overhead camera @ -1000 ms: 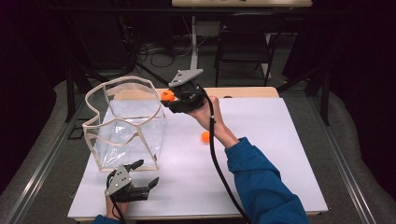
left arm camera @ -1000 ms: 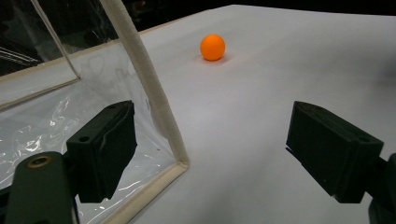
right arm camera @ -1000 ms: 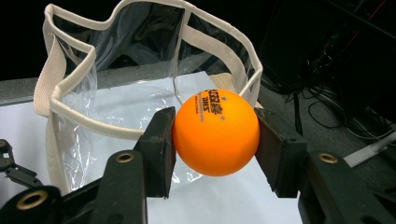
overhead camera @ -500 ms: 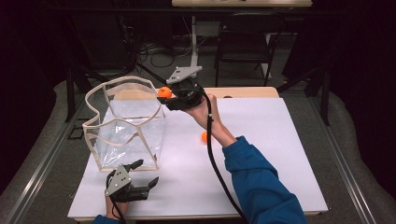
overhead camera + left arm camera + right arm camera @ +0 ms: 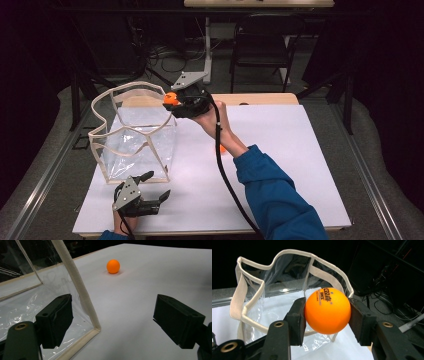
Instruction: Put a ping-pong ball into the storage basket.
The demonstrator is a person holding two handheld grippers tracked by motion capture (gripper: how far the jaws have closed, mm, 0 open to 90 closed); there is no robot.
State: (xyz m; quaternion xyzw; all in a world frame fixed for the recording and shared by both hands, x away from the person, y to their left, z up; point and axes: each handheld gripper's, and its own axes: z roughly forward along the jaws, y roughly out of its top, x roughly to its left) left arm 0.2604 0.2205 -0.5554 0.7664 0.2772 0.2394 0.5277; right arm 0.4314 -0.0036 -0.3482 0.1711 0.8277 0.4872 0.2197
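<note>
Right tongs (image 5: 172, 100) nearer the clear bag (image 5: 131, 135) – pinching a glossy orange ball (image 5: 327, 310) (black print).

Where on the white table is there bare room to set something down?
The white table is bare right of the sleeve and between the left tongs and that sleeve. It is crowded on the left around the clear bag and by the loose ball.

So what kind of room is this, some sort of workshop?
Probably a lab or recording studio: a white table ringed by dark curtains, cables on the floor, and a person's hand working a cabled gripper.
</note>
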